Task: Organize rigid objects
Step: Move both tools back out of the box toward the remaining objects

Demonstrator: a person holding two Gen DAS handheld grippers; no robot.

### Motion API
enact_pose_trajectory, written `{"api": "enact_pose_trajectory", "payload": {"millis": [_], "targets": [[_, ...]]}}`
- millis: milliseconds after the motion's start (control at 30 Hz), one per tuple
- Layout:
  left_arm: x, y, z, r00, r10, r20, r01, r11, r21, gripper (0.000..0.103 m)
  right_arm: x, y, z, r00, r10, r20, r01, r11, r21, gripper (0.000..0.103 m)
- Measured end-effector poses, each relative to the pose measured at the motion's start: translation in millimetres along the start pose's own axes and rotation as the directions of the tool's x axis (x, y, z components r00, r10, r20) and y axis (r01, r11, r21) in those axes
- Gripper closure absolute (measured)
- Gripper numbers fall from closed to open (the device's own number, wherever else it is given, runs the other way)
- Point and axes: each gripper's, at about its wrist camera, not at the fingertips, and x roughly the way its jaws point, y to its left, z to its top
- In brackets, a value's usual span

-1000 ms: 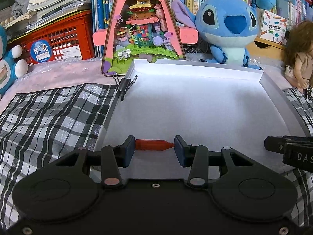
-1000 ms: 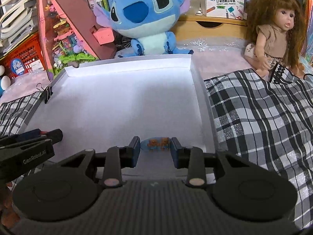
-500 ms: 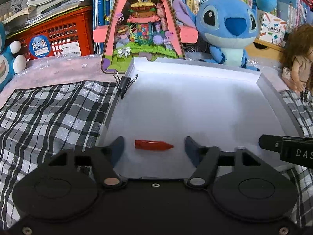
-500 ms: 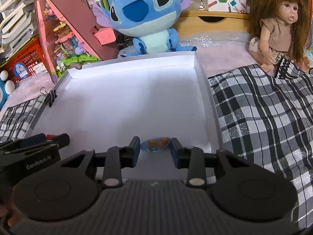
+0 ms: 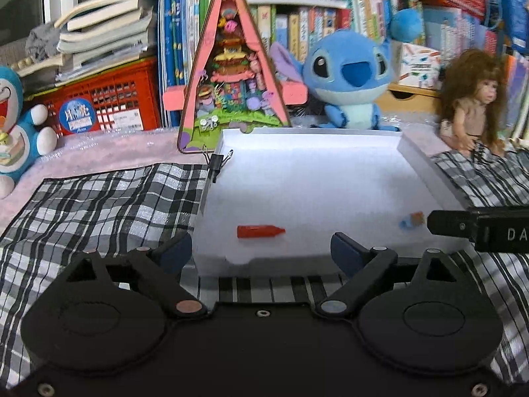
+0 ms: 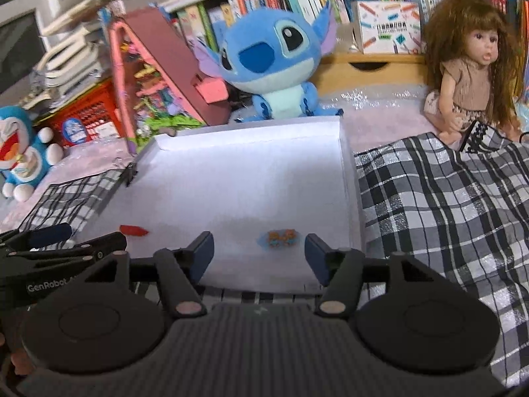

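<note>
Left wrist view: both grippers opening over the white tray.
Left gripper and right gripper grip nothing; red piece and small, possibly bear-printed piece lie free.

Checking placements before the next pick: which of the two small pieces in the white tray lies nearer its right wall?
The blue-and-orange piece, lying close to the white tray's right wall. The red bottle-shaped piece sits near the left edge instead.
</note>
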Motion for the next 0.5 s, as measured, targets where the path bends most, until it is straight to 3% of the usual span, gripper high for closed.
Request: {"api": "enact_pose_trajectory", "payload": {"millis": [200,500], "targets": [[-36,-3,-31,0.999,-0.027,0.041,0.026,0.999,0.023,0.011,-30,3,-22,0.997,0.035,0.066,-0.031,0.997,-0.066,0.017],[-70,3,-83,0.998,-0.041,0.038,0.040,0.999,0.023,0.010,-65,6,-66,0.988,0.035,0.148,-0.006,0.981,-0.193,0.011]]}}
